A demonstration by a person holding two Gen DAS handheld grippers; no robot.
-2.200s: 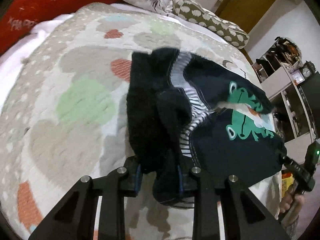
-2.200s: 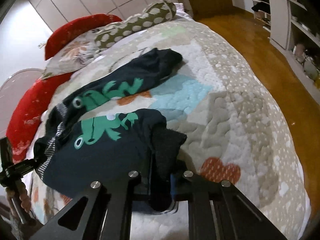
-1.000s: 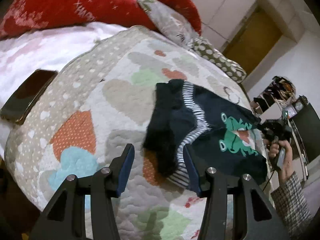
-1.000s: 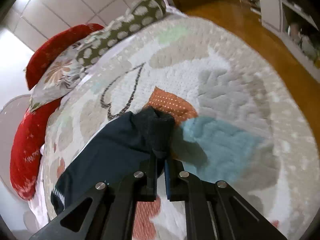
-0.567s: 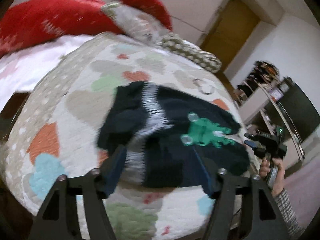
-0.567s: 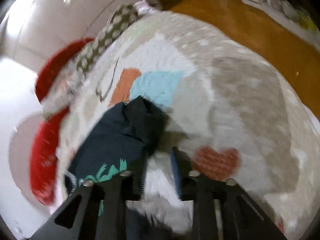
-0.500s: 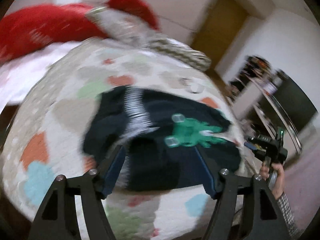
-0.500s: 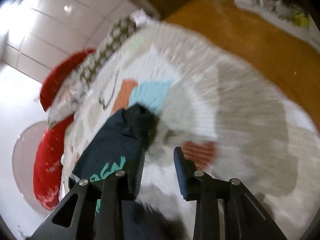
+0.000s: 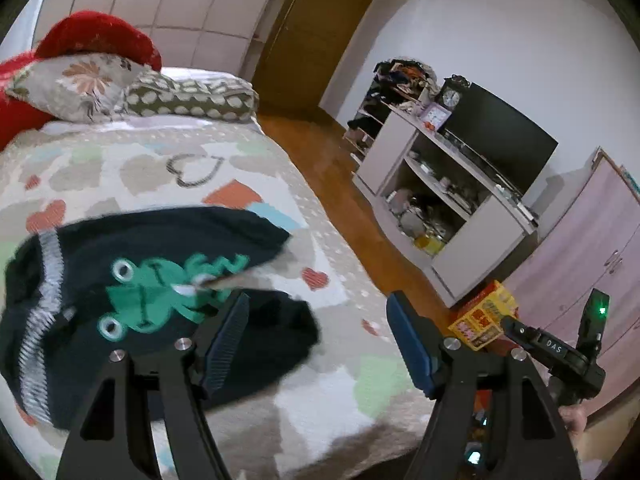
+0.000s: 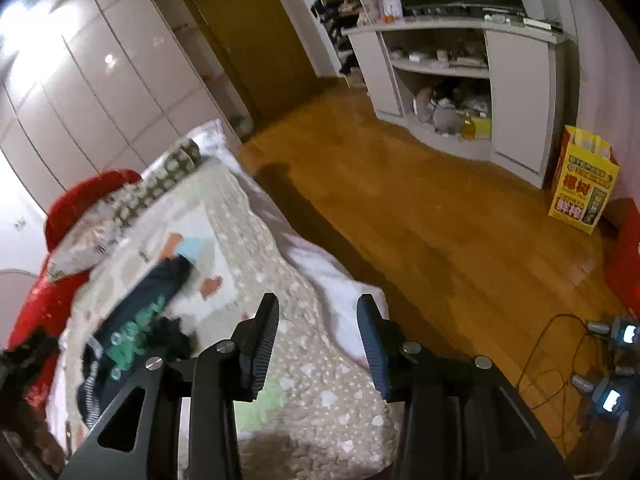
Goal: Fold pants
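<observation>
Left wrist view: both the left hand-held gripper (image 9: 318, 334) and right hand-held gripper (image 10: 318, 344) gape empty; navy frog-print cotton pants (image 9: 152, 300) lie loosely doubled on the quilted heart-patterned bed (image 9: 120, 172); careless regrasping could undo that fold.

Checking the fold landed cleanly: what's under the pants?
The pants lie on the heart-patterned quilt. Whatever sits directly beneath the fabric is covered.

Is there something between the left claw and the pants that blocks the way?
Nothing visible does. The left claw is open above the quilt, and the pants lie just beside its left finger with no object between.
</observation>
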